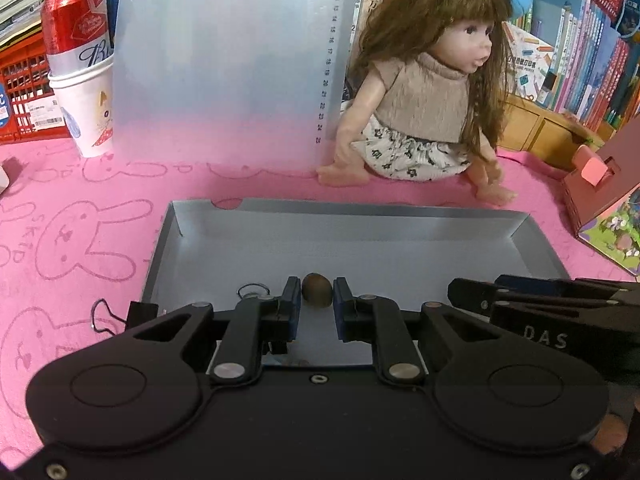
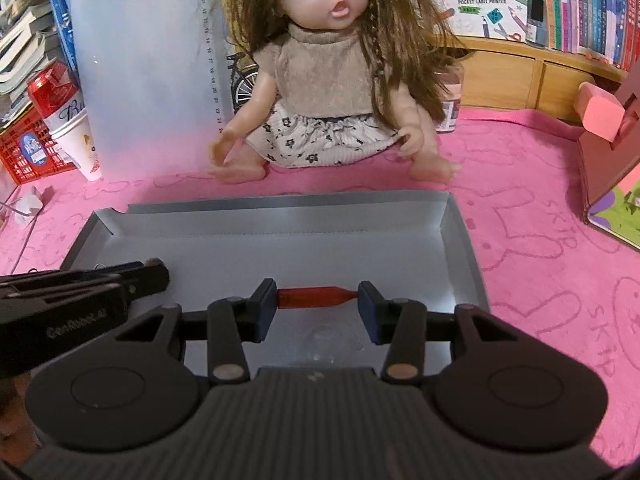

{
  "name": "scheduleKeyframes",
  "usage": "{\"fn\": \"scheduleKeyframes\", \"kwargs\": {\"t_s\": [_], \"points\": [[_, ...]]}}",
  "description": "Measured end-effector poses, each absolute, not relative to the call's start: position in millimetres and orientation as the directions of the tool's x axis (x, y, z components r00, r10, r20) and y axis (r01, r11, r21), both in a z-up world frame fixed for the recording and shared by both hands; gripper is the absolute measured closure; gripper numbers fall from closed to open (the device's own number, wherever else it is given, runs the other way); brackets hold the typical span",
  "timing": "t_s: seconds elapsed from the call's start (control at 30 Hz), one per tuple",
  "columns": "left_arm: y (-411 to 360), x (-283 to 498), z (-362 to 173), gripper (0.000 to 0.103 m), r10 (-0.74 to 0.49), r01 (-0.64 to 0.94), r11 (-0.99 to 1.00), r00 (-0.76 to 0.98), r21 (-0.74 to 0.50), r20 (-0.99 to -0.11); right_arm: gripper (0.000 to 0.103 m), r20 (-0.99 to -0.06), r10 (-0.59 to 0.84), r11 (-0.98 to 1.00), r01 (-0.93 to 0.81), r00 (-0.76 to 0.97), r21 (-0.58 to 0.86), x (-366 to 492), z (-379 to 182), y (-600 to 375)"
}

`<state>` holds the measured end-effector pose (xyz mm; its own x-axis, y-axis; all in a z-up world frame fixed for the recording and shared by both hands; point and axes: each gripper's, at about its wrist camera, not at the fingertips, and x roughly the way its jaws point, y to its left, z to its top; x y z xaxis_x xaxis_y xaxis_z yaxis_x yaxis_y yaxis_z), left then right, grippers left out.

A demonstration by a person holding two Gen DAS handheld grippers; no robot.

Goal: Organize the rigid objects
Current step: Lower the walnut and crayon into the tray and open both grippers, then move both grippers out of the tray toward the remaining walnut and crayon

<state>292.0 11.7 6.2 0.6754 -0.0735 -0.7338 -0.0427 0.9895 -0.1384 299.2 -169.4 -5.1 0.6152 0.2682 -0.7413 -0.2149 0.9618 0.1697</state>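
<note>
A grey shallow tray [image 1: 360, 240] lies on the pink rabbit-print cloth. My left gripper [image 1: 317, 300] hangs over the tray's near left part, shut on a small brown nut-like piece [image 1: 317, 293] pinched at its fingertips. In the right wrist view, my right gripper [image 2: 318, 304] is low over the tray [image 2: 280, 240], jaws apart. A red pen-like piece [image 2: 312, 297] with a tapered end lies crosswise between the fingertips, apparently resting on the tray floor. Each gripper shows at the edge of the other's view: the right one [image 1: 540, 300] and the left one [image 2: 80, 292].
A long-haired doll [image 2: 328, 80] sits just behind the tray. A translucent board [image 1: 224, 60] leans at back left beside a red can [image 1: 76, 24] in a paper cup and a red crate [image 1: 20, 92]. A pink toy house [image 1: 600, 200] stands at right; books line the back.
</note>
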Motion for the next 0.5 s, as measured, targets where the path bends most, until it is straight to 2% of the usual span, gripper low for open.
{"fn": "scheduleKeyframes", "kwargs": {"t_s": [0.03, 0.13, 0.23, 0.5], "points": [[13, 291, 7, 0.085, -0.073, -0.045, 0.989, 0.677, -0.14, -0.733, 0.038, -0.737, 0.277, 0.96, -0.218, 0.617, 0.178, 298, -4, -170], [12, 285, 14, 0.064, -0.071, -0.035, 0.991, 0.695, -0.132, -0.715, 0.031, -0.722, 0.287, 0.957, -0.217, 0.63, 0.192, 295, -1, -173], [8, 276, 23, 0.053, -0.051, -0.029, 0.994, 0.719, -0.102, -0.693, 0.028, -0.707, 0.291, 0.956, -0.219, 0.645, 0.193, 289, 4, -177], [4, 252, 42, 0.042, -0.064, -0.008, 0.994, 0.751, -0.107, -0.657, 0.02, -0.647, 0.32, 0.947, -0.255, 0.692, 0.196, 266, 26, -193]]}}
